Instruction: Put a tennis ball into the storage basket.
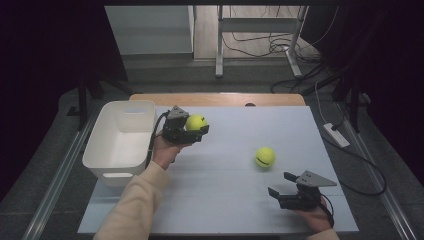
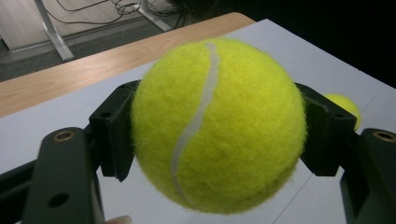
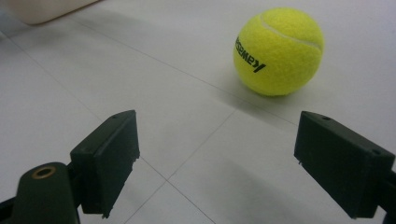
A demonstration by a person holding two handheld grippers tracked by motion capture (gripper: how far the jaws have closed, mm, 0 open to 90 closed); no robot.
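Note:
My left gripper (image 1: 197, 126) is shut on a yellow tennis ball (image 1: 195, 122), lifted above the white table just right of the bin; in the left gripper view that held ball (image 2: 217, 126) sits squeezed between both black jaws. A second tennis ball (image 1: 265, 156) with black lettering rests on the table right of centre, seen also as the lettered ball (image 3: 279, 50) ahead. My right gripper (image 1: 282, 184) stands open near the front right, jaws wide apart with nothing between them, the gripper (image 3: 217, 161) a short way behind that ball.
A white plastic bin (image 1: 120, 141) stands at the table's left edge, its corner (image 3: 42, 9) showing far off. The white table (image 1: 235, 200) has a wooden strip along its far edge. Behind it are desk legs and cables on the floor.

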